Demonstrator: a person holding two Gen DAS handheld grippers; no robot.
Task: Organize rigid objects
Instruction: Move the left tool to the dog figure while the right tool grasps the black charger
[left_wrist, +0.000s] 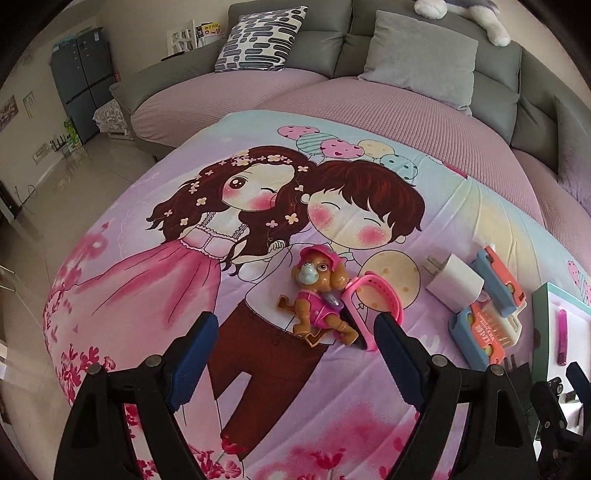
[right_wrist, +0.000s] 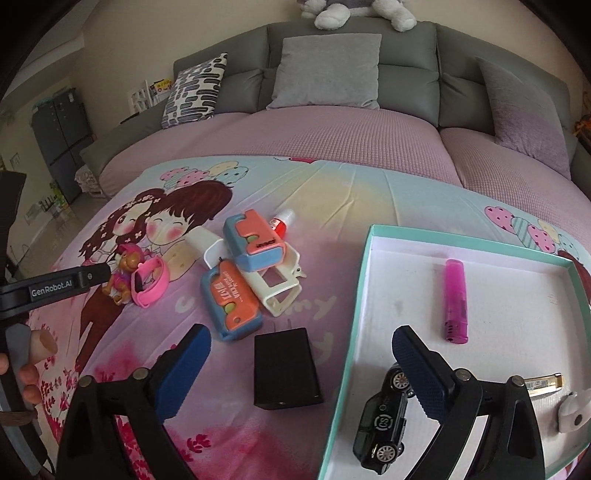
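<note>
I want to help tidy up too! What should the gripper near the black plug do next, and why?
Probably lower the right gripper and close on the black plug. Its fingers are open with nothing in them, and the plug lies on the blanket just ahead between them, right beside the teal-rimmed box, which already holds the toy car and pink lighter.

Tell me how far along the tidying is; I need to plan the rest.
Done: a pink lighter, black toy car and gold clip lie in the teal-rimmed white box. In hand: nothing; the left gripper hangs open above the brown-and-pink toy dog, the right gripper above the black charger. Left on the blanket: pink watch, white charger, two orange-and-blue cases.
</note>
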